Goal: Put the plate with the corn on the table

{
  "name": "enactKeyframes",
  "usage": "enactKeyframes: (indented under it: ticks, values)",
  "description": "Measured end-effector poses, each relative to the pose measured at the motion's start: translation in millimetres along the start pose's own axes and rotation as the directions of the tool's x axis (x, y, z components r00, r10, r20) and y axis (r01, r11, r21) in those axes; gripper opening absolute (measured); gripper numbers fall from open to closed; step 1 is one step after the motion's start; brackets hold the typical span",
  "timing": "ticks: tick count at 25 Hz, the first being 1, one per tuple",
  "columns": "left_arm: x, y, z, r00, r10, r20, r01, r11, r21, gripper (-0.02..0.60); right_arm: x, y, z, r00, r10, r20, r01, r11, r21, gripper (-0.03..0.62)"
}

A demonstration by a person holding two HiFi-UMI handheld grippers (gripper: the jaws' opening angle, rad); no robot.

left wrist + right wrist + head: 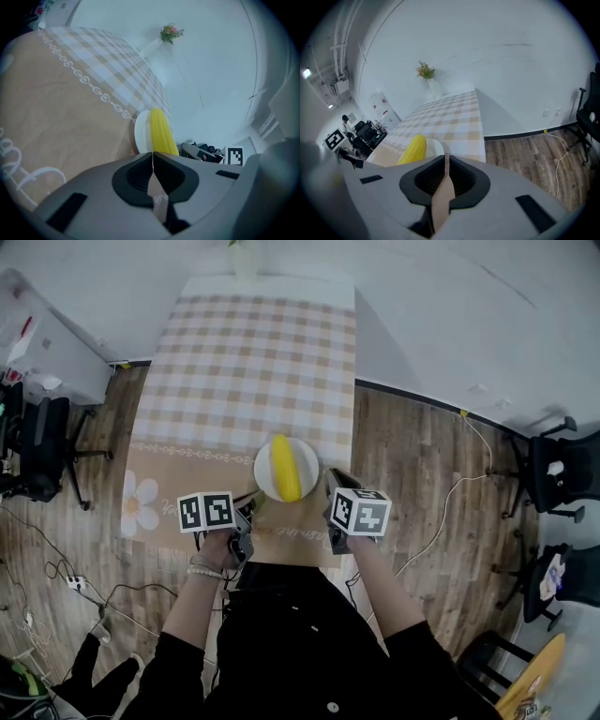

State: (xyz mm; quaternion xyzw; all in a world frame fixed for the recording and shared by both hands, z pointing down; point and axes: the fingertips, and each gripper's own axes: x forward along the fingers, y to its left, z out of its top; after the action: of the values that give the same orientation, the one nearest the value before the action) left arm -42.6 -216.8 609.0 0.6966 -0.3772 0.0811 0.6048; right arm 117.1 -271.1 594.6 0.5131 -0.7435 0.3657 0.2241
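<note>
The plate (pixel 265 467) is found on the table (pixel 246 352), at the near end. It lies mostly on the tan band (pixel 178 479) of the cloth and overlaps the looped border where the checked part begins. The corn (pixel 285 468) lies along the middle of the plate, one end far and one end near. In the left gripper view a shadow is seen under the plate's near rim, where it meets the cloth.

The left gripper (pixel 152 153) is held at the near left of the plate. Its jaws are fully closed, with only a hairline seen between them and nothing gripped. The tips are just near of the rim, and contact with it cannot be confirmed. Its marker cube (pixel 206 512) is turned upward.

The right gripper (pixel 445 158) is held at the right of the plate. Its jaws are drawn almost together, with a narrow slit left between the tips, and no object is seen inside it. The plate's rim shows just beyond the tip of the left-hand jaw. Its marker cube (pixel 360 510) is also turned upward.

A white flower print (pixel 141 502) is noted on the tan band, left of the left gripper. A vase of flowers (pixel 425 72) stands at the far end of the table. The wooden floor (pixel 422 465) is seen on the right, with a cable (pixel 450 493) lying across it.
</note>
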Motion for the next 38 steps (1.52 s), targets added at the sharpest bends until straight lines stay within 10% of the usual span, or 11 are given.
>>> enactKeyframes:
  ticks: [14, 25, 38]
  values:
    - [-60.5, -58.8, 54.9, 0.969, -0.031, 0.246, -0.046, 0.953, 0.300, 0.014, -47.9, 34.8, 46.3, 0.982, 0.048, 0.183, -0.033, 0.996, -0.084, 0.051]
    - [-91.8, -151.2, 69.9, 0.916, -0.146, 0.373, -0.122, 0.785, 0.607, 0.014, -114.1, 65.6, 101.9, 0.928, 0.122, 0.353, -0.020, 0.960, -0.279, 0.051]
    - [-132.0, -211.0, 80.2, 0.871, -0.231, 0.433, -0.218, 0.609, 0.763, 0.013, -169.0, 102.5, 134.2, 0.870, 0.182, 0.458, 0.028, 0.910, -0.414, 0.051]
